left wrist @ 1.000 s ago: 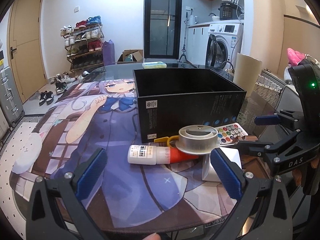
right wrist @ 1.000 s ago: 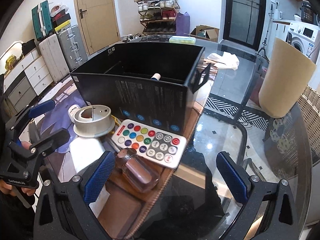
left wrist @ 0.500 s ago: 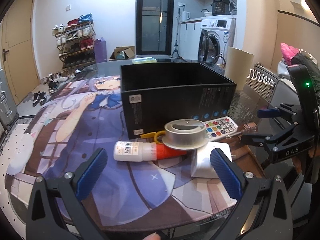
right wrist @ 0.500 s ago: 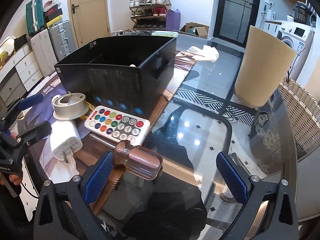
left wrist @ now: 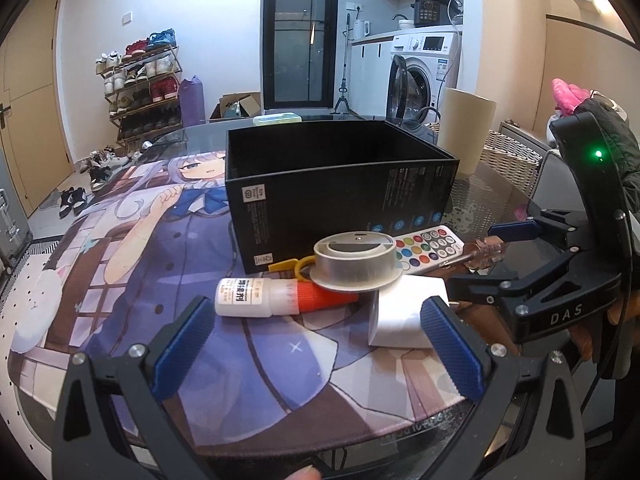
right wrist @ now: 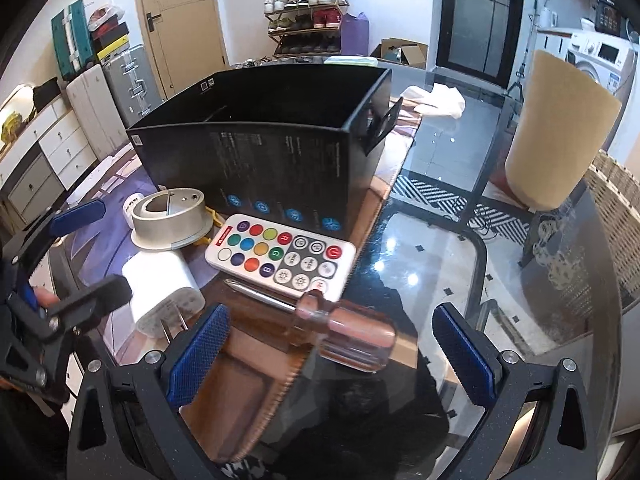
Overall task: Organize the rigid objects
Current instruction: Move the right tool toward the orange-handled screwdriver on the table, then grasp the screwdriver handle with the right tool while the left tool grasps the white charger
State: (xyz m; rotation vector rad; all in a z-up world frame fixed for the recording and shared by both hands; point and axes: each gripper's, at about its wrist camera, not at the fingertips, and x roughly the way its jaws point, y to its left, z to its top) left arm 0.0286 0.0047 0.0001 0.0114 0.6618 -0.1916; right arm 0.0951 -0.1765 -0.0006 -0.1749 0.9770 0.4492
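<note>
Both grippers were held wide open and empty: the right gripper (right wrist: 328,344) was poised low over the near right edge of the table (right wrist: 440,248), the left gripper (left wrist: 316,344) over the near edge of the printed mat (left wrist: 120,264).

By size, the black box (right wrist: 256,136) was seen standing open-topped toward the middle of the table. Just in front of it a metal ring (left wrist: 354,258) was propped across a white charger (left wrist: 404,316) and a glue bottle (left wrist: 276,298), with a remote (right wrist: 280,256) lying flat beside them. Nearest the table's edge a screwdriver (right wrist: 344,334) was laid, its clear handle between the right gripper's fingers and its shaft pointed under the remote.

Trouble could be expected from that handle: being round and smooth on glass, it might be rolled aside or squeezed out if the fingers were closed off-centre. The remote could also be dragged by the shaft as it was lifted, and the propped ring could be tipped off by any nudge from the left gripper.
</note>
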